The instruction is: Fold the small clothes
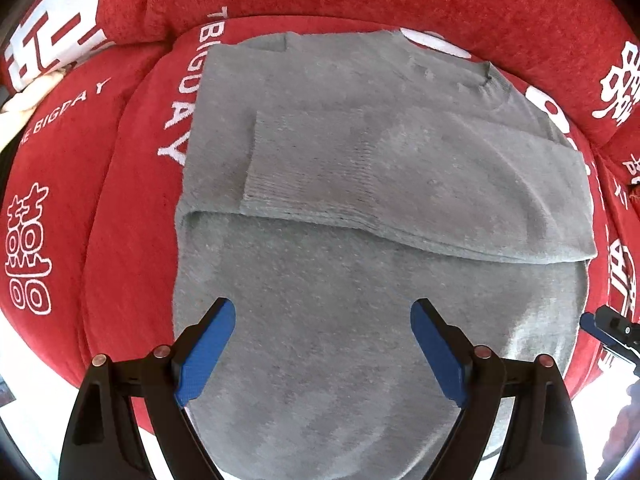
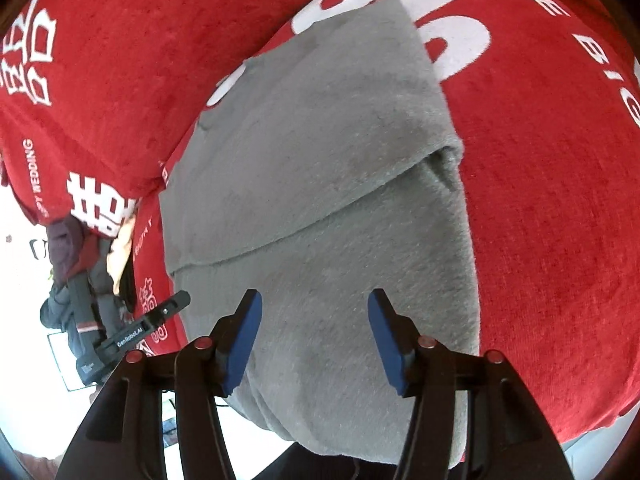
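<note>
One grey knitted garment [image 1: 360,168] lies flat on a red cover [image 1: 120,208] printed with white lettering and characters, its upper part folded down so that a ribbed cuff edge [image 1: 256,184] and one fold line cross the middle of the cloth. The left tongs [image 1: 323,352] hang straight above the near half of the garment, their two blue pads [image 1: 208,356] spread wide with only grey cloth showing below the gap and nothing gripped. The right tongs [image 2: 315,340] are tilted over the same garment [image 2: 320,160] from its side; their two blue pads [image 2: 244,344] stand moderately apart, released, with no cloth caught between them. Whether either pair touches the fabric cannot be told. In the left wrist view the tip of the right tongs shows at the garment's right-hand edge; in the right wrist view the left tongs [image 2: 160,316] appear beside the garment's left edge. A pile of dark clothes [image 2: 80,272] lies beyond the red cover [image 2: 540,200].
</note>
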Available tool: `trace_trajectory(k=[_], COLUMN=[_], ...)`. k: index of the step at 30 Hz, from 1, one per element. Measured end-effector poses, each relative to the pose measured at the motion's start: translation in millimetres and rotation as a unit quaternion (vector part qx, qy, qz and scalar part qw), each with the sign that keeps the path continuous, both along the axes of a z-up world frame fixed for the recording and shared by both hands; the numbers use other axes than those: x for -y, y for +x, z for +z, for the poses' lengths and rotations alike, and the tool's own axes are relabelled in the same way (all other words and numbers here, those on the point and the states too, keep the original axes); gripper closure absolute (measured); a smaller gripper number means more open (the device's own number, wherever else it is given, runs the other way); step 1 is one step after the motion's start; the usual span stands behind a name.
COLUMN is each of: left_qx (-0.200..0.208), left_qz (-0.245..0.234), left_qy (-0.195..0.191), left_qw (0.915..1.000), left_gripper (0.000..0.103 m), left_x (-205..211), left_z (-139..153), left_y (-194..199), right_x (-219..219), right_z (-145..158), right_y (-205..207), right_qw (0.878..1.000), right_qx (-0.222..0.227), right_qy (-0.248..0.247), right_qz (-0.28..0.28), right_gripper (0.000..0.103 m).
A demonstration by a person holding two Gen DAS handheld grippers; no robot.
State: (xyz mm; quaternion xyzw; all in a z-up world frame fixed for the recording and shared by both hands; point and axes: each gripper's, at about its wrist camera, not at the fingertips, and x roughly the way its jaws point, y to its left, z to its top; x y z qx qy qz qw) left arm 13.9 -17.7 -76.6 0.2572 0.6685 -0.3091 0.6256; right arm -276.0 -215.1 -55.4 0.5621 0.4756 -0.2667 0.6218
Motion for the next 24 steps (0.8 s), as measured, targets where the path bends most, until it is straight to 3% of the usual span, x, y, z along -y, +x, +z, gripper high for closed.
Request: trace_trajectory(k=[9,13,24], left_qx=[0.002,0.002,-0.026], left_qz=[-0.006,0.001,0.025], left_qy=[0.003,0.004,0.013], left_qw=[1.0,1.0,0.9993], left_gripper=[0.013,0.013,0.013], left_x=[15.2,19.4,-18.6], left_z=[5.6,9.4,6.1], left_y=[-21.0,-33.7,-71.1], right_x=[5.8,7.6,6.0], right_z=[9.5,16.2,2.0], right_y=[3.3,3.8,-5.0], right_qw=[0.999,0.998,0.994], right_qx=[0.017,0.026,0.039], right_qy=[-0.015,-0.029,0.019], right_qz=[0.031,0.057,0.103], right_gripper=[0.041,0.034,0.034])
